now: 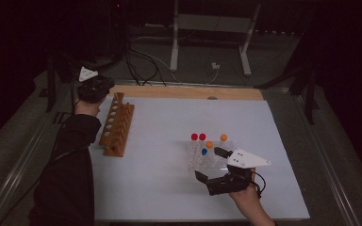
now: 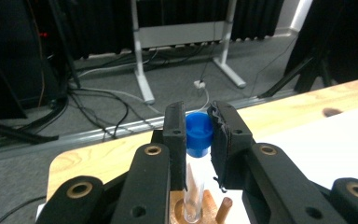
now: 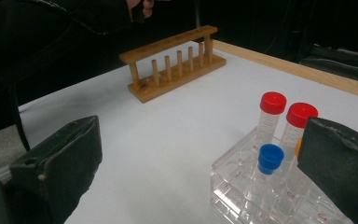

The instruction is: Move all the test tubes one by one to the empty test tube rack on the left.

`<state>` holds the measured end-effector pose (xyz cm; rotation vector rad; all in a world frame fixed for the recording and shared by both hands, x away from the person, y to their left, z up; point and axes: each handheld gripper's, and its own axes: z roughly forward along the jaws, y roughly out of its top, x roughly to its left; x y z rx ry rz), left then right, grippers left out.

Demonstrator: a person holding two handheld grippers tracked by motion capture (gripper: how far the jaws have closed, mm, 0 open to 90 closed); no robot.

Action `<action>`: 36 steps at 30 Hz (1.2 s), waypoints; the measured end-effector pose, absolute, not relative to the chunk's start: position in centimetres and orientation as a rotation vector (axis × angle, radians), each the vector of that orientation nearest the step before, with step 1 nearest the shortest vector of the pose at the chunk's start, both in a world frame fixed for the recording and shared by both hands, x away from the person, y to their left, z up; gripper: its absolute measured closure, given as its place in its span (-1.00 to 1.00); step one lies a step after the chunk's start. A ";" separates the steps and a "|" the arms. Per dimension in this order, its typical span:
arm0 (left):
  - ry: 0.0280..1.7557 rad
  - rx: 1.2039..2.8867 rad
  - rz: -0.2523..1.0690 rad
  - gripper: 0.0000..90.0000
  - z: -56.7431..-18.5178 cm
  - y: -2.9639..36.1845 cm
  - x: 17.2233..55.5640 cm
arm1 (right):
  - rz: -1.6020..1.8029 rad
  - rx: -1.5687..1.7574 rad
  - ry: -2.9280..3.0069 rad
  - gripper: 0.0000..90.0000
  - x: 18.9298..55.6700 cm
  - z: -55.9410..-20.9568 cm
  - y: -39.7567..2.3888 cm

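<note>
A blue-capped tube [image 2: 198,140] is pinched by the left gripper [image 2: 199,135] above the wooden rack [image 1: 117,126]. If tilted, it could be jammed at the hole. The right gripper [image 1: 212,165] is held wide open, empty.

Left gripper [image 2: 199,140] clamped at the table's far-left corner; right gripper [image 1: 213,165] near, jaws wide apart.

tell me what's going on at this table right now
A person holds a gripper in each hand. The left gripper is shut on a blue-capped test tube, its lower end in the wooden rack at the table's far left. The right gripper sits open beside a clear plastic rack holding more capped tubes: two red, one blue, two orange.
</note>
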<state>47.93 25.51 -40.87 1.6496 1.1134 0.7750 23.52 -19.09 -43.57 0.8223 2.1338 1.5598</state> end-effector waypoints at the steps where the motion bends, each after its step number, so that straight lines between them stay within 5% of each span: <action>1: 1.121 1.652 0.773 0.73 -41.2 25.5 48.0 | 1.564 0.822 2.131 -1.00 23.5 -43.6 -19.1; 13: 1.160 1.703 0.746 0.73 -44.7 25.7 48.3 | 1.565 0.827 2.133 -1.00 23.5 -43.6 -19.1; 31: 1.174 1.750 0.715 0.70 -45.0 25.7 48.6 | 1.571 0.828 2.130 -1.00 23.5 -43.5 -19.1; 34: 1.185 1.772 0.703 0.64 -44.9 25.6 48.6 | 1.571 0.827 2.128 -1.00 23.5 -43.5 -19.2; 36: 1.209 1.779 0.706 0.38 -44.9 25.6 48.5 | 1.574 0.829 2.127 -1.00 23.5 -43.4 -19.3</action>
